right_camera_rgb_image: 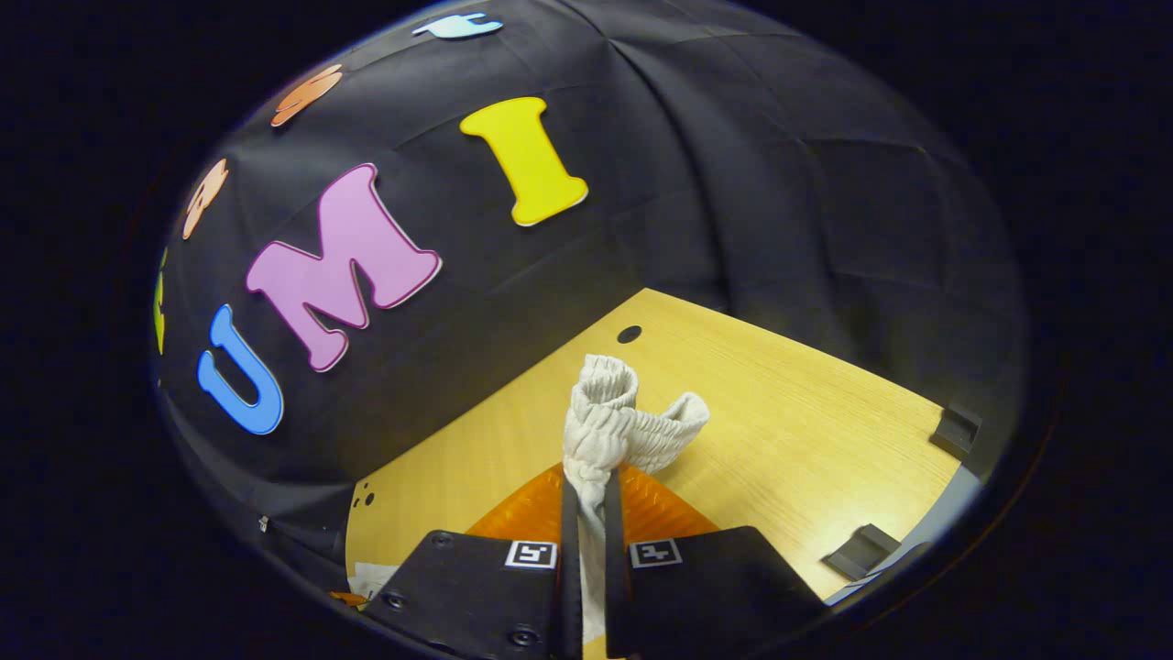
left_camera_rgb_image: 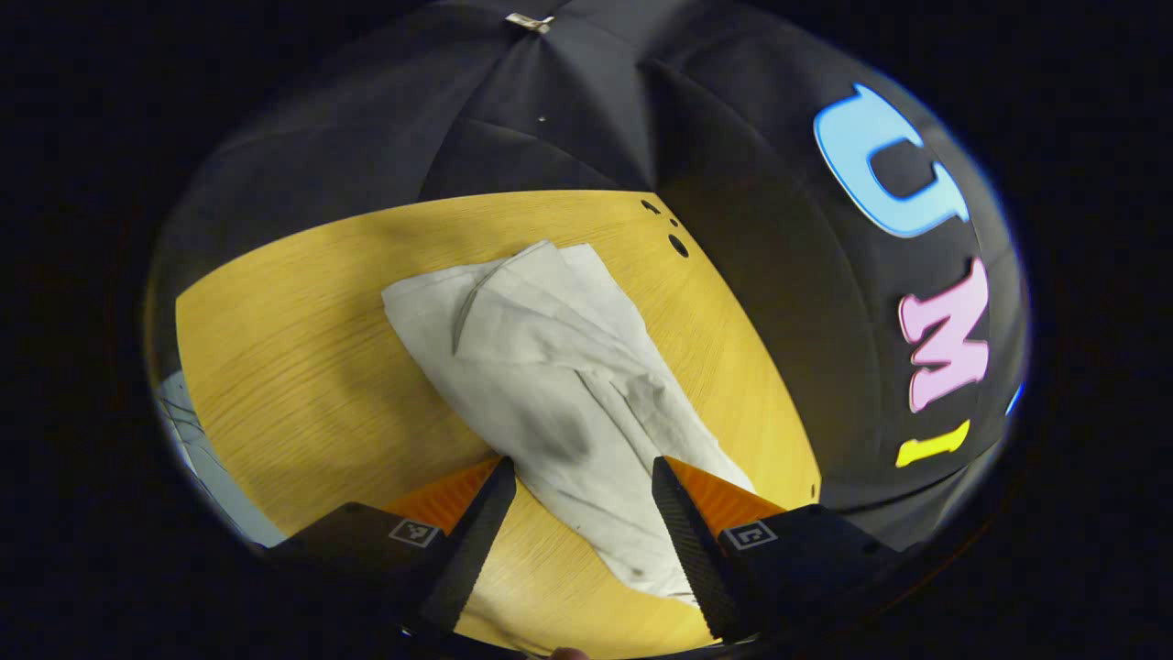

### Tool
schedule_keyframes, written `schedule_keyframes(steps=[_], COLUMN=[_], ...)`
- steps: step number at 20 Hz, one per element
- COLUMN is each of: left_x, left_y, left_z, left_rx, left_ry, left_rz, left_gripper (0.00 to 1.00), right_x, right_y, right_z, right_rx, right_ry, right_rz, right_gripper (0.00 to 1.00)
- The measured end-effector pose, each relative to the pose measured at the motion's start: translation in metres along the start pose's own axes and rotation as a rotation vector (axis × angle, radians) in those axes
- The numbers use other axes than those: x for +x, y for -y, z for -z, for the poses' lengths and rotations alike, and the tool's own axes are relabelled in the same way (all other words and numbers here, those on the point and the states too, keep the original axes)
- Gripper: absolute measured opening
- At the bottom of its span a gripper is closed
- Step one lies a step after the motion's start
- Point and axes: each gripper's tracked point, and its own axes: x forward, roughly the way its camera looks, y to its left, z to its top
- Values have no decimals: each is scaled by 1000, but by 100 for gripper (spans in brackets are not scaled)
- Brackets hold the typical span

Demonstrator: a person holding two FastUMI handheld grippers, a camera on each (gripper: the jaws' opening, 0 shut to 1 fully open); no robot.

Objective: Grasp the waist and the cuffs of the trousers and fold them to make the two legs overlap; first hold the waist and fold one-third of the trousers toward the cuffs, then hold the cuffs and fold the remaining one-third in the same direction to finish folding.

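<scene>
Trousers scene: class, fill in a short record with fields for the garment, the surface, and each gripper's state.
garment: pale trousers, loosely bunched, lying on the table
surface: wooden table
left gripper: open, fingers apart either side of the cloth, not pinching it
right gripper: shut on the elastic waist, gathered cloth standing up between its fingers
</scene>
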Motion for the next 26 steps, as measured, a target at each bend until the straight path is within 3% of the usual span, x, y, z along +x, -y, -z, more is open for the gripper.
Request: schedule_keyframes(steps=[1,5,6,7,13,14,16,21,24,25,26], left_x=[3,16,21,22,36,45,51,53,58,57,59], left_y=[2,15,18,20,29,35,41,40,42,42,43], left_z=[-5,-13,-14,-17,-30,-35,-38,-41,-41,-42,-42], left_rx=[-13,-24,-37,-56,-175,-200,-255,-346,-368,-369,-369], left_ry=[-3,-21,-23,-26,3,11,19,38,41,41,40], left_rz=[9,37,40,46,93,105,126,162,172,174,173], left_gripper=[92,95,92,96,96,92,95,85,78,76,76], right_x=[-5,-12,-12,-13,-8,-9,-6,13,12,13,8], right_y=[-12,-51,-70,-85,-142,-148,-158,-175,-180,-183,-189], right_z=[2,17,26,32,92,108,142,232,273,286,292], right_rx=[-17,-123,-156,-183,-289,-305,-351,-440,-416,-387,-352], right_ry=[-1,-18,-25,-34,-121,-144,-193,-389,-501,-537,-570], right_rz=[-19,-95,-115,-134,-227,-240,-262,-305,-318,-324,-337], right_gripper=[14,14,14,14,14,14,14,14,12,25,23])
